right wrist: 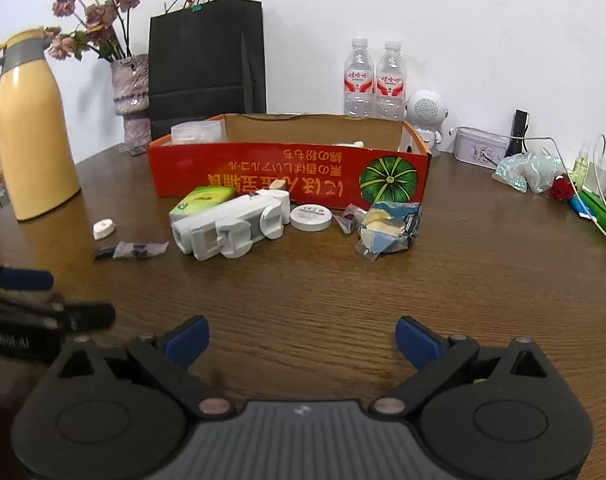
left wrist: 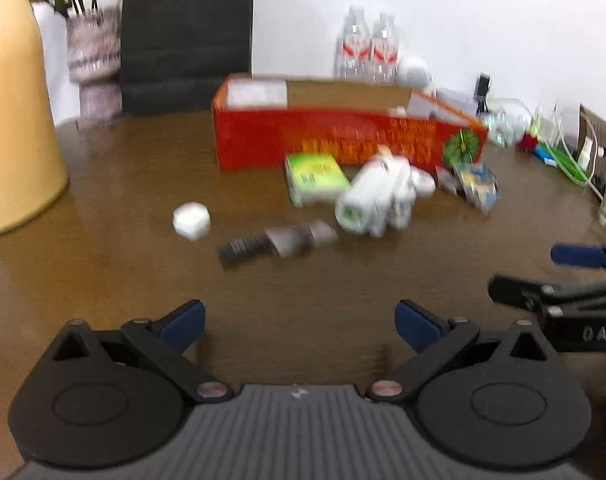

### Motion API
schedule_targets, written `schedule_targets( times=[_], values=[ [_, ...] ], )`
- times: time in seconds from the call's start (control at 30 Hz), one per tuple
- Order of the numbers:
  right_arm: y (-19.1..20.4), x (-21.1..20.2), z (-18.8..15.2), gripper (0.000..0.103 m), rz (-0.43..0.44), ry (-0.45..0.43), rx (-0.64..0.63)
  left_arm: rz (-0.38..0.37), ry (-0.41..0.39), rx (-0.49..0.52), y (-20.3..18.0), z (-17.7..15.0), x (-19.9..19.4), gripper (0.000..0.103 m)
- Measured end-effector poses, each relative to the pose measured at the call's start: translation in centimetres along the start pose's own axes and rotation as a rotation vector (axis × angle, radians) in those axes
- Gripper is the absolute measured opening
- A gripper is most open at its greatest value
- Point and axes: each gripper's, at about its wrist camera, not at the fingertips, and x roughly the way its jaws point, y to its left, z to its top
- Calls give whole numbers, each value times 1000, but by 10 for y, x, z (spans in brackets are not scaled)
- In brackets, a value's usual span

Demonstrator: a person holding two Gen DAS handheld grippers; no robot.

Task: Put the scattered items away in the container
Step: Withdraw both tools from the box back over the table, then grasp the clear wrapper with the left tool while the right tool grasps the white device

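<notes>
Brown wooden desk (right wrist: 343,292), white wall behind; open red cardboard box (right wrist: 263,172) at rear, ready to receive; white plastic device (right wrist: 227,228), green packet (right wrist: 201,200), crumpled blue wrapper (right wrist: 391,228) loose just before it; left claw (left wrist: 299,326) and right claw (right wrist: 303,340) both spread, empty, well short of items

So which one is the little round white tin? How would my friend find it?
Find the long red box with the green pumpkin picture in the middle of the brown table. Just in front of its pumpkin end lies a flat round white tin, between the big white plastic gadget and the crumpled blue packet. It is the only disc-shaped thing there.
</notes>
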Motion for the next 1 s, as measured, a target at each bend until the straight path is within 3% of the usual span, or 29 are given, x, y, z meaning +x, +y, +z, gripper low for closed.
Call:
schedule_targets(
  times=[0.07,0.13,0.2,0.3,0.37,0.43,0.47,0.53,0.6,0.7,0.83,0.9,1.0],
  values=[
    [-1,2,4,96,17,2,2,-26,-58,60,9,11,-1,103],
    [-1,5,9,94,23,2,-5,-63,-65,148,20,19,11,102],
    [1,7,13,94,29,-3,-12,-115,-57,208,29,27,23,80],
    [1,13,20,89,41,-2,-18,-240,-31,293,26,40,36,73],
    [0,17,26,87,46,2,-15,-278,-7,329,20,44,47,66],
    [1,20,32,87,50,-2,-10,-290,67,343,14,45,60,45],
    [2,21,36,87,54,-7,-9,-289,103,345,13,44,65,28],
    [5,22,43,87,67,-17,-11,-296,105,317,16,41,66,28],
    [8,25,49,87,89,-20,-17,-285,97,288,20,39,67,20],
    [19,37,60,86,123,-16,-45,-234,82,191,28,38,68,20],
    [37,63,81,88,128,20,-45,-186,77,167,23,40,70,22],
    [42,80,90,88,119,65,26,-146,58,200,19,39,68,40],
    [47,104,93,87,95,136,98,-101,50,197,19,38,67,51]
  ],
)
